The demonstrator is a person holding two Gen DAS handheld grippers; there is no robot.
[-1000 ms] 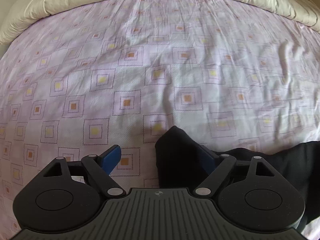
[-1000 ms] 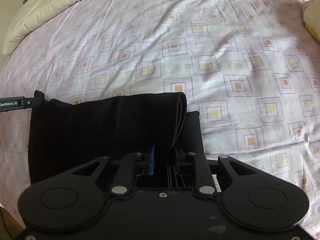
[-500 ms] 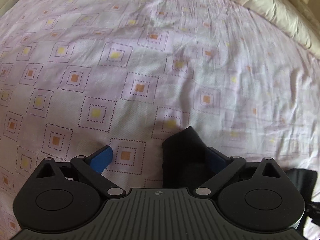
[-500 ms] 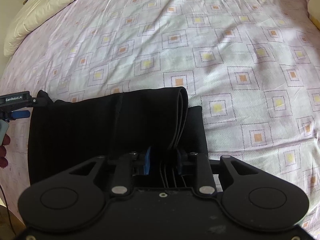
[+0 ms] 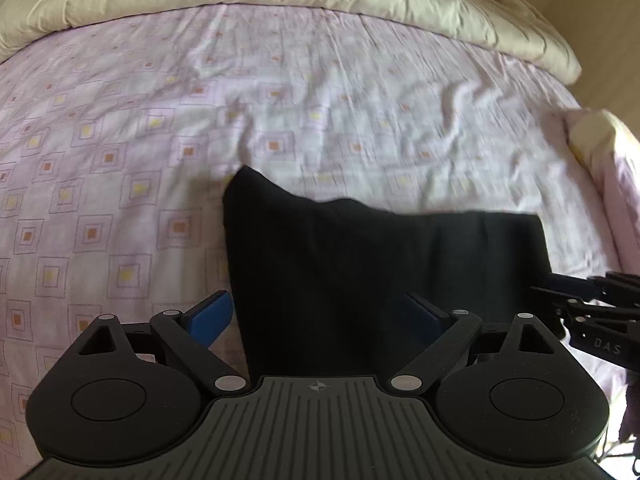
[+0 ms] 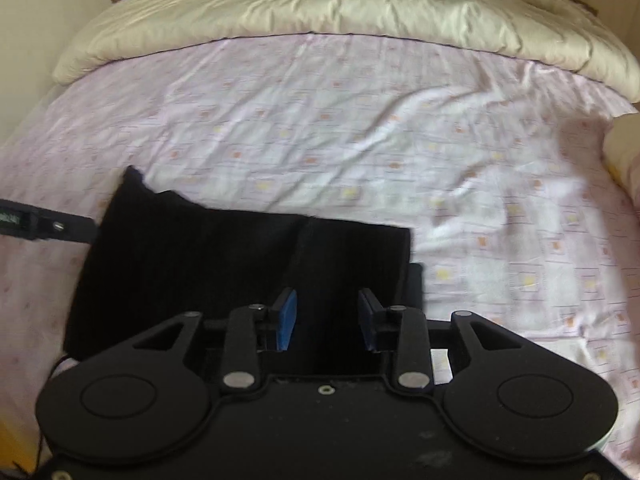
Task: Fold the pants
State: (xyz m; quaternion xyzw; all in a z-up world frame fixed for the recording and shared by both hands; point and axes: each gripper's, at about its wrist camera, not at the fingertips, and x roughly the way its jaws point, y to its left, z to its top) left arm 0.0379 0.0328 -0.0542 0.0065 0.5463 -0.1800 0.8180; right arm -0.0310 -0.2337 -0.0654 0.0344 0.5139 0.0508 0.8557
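Note:
The black pants (image 5: 360, 264) lie folded into a flat rectangle on the pink patterned sheet (image 5: 120, 152); they also show in the right wrist view (image 6: 224, 264). My left gripper (image 5: 320, 316) is open, its blue pads wide apart over the near left part of the pants. My right gripper (image 6: 326, 322) is open, its pads either side of the near right part of the pants, holding nothing. The right gripper's fingers also show at the pants' right edge in the left wrist view (image 5: 592, 312).
A cream duvet (image 6: 340, 12) is bunched along the far side of the bed. A pillow (image 5: 600, 140) lies at the right. The wall stands beyond the bed's left edge (image 6: 48, 32). The other gripper's tip (image 6: 44, 224) shows at the pants' left edge.
My right gripper was shut on the pants and has opened, letting them go. Both grippers have pulled back, so more of the folded pants and the duvet show.

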